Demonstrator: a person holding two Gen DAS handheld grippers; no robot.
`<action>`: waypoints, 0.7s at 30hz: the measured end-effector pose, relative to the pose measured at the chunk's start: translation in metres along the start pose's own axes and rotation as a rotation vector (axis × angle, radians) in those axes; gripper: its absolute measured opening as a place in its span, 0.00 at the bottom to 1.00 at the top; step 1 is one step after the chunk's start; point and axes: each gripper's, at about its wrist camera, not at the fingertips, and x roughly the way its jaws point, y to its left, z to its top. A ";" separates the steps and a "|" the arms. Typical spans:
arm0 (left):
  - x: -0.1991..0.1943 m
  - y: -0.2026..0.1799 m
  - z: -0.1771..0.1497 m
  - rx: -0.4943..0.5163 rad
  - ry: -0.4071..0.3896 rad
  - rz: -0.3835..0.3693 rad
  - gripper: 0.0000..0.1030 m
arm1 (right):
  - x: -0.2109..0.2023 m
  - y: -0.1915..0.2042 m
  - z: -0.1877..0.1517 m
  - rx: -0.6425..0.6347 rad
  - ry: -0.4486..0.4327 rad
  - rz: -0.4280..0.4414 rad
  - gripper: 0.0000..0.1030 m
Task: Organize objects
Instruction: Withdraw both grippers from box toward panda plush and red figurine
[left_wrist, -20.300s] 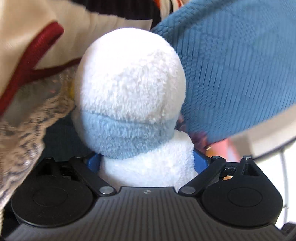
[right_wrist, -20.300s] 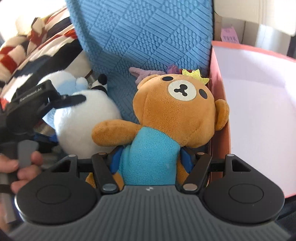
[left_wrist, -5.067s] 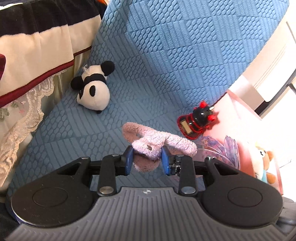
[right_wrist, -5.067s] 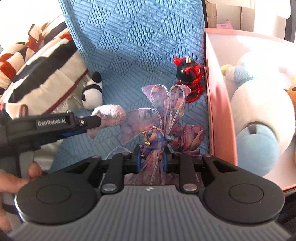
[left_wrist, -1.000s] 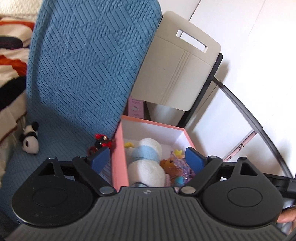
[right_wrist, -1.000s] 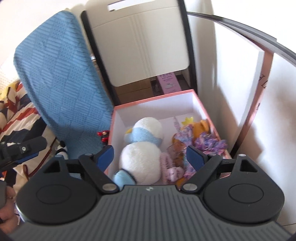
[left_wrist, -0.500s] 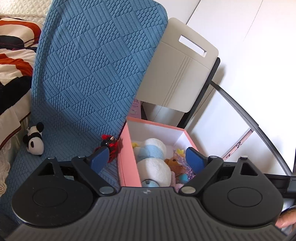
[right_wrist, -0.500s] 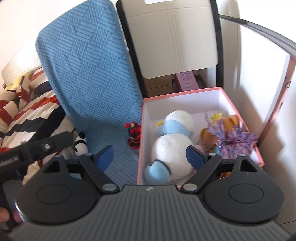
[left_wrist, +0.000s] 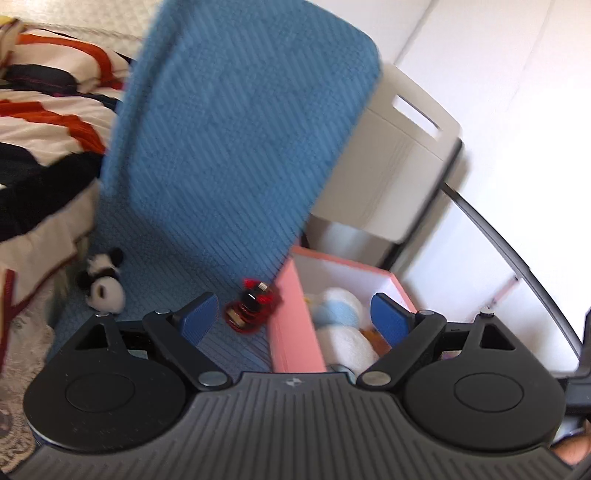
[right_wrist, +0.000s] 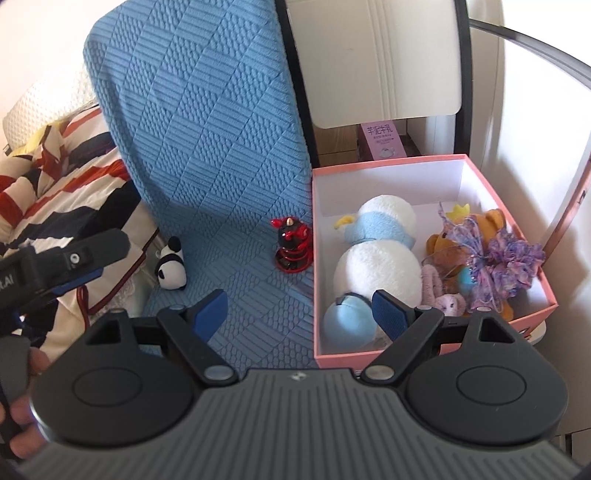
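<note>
A pink box (right_wrist: 402, 160) stands right of the blue cushion (right_wrist: 207, 147). It holds a white and blue plush (right_wrist: 376, 254), a brown bear (right_wrist: 439, 247), a purple bow (right_wrist: 506, 258) and a pink plush (right_wrist: 436, 284). A small panda (right_wrist: 171, 267) and a red and black toy (right_wrist: 291, 243) lie on the cushion. My right gripper (right_wrist: 299, 308) is open and empty above the cushion's front. My left gripper (left_wrist: 293, 314) is open and empty, with the red toy (left_wrist: 251, 304), the panda (left_wrist: 103, 282) and the box (left_wrist: 295, 325) ahead of it.
A striped blanket (right_wrist: 55, 192) lies left of the cushion. A beige chair back (right_wrist: 384, 59) stands behind the box, with a small pink carton (right_wrist: 380, 142) under it. A white wall (left_wrist: 517, 110) rises on the right.
Both grippers have swung left, away from over the box toward the cushion. The panda and red toy now sit nearer the middle of both views. Both stay open and empty.
</note>
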 end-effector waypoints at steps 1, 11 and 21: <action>-0.003 0.007 -0.002 -0.010 -0.013 0.009 0.90 | 0.002 0.003 0.000 -0.006 0.001 0.003 0.84; 0.000 0.059 -0.024 -0.035 0.013 0.145 0.90 | 0.027 0.021 -0.013 -0.045 0.034 0.044 0.84; 0.036 0.082 -0.034 0.022 -0.023 0.270 0.90 | 0.058 0.031 -0.023 -0.102 0.034 0.039 0.84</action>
